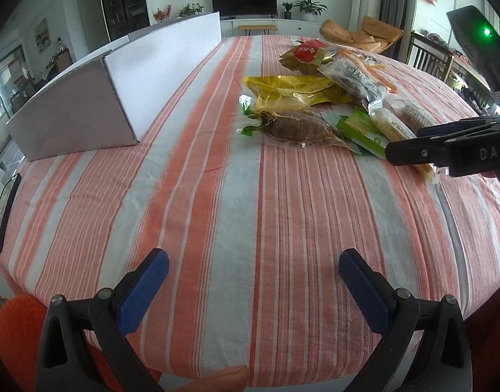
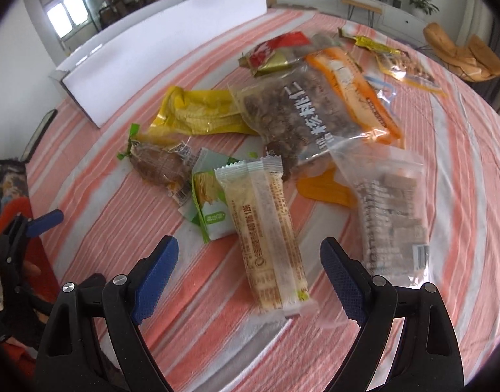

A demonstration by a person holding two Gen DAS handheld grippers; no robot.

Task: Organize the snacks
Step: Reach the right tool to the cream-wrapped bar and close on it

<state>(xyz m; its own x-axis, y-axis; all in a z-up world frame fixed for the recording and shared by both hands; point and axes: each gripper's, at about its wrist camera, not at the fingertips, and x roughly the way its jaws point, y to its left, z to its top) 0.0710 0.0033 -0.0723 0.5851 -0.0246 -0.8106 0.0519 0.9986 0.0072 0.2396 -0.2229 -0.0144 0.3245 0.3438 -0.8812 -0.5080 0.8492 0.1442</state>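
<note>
Right tool (image 2: 249,254) open over light, crinkly, slippery bar (image 2: 269,228) at twelve o'clock; best pinched mid-length.

Left wrist view: low at the near table edge, facing across the striped tablecloth (image 1: 237,196). Right wrist view: close above the snack pile (image 2: 282,150), angled down. Shared — pile and white box (image 1: 119,91).

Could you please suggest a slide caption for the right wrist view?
Open right gripper poised over a long cracker pack among snack bags on a striped tablecloth.
</note>
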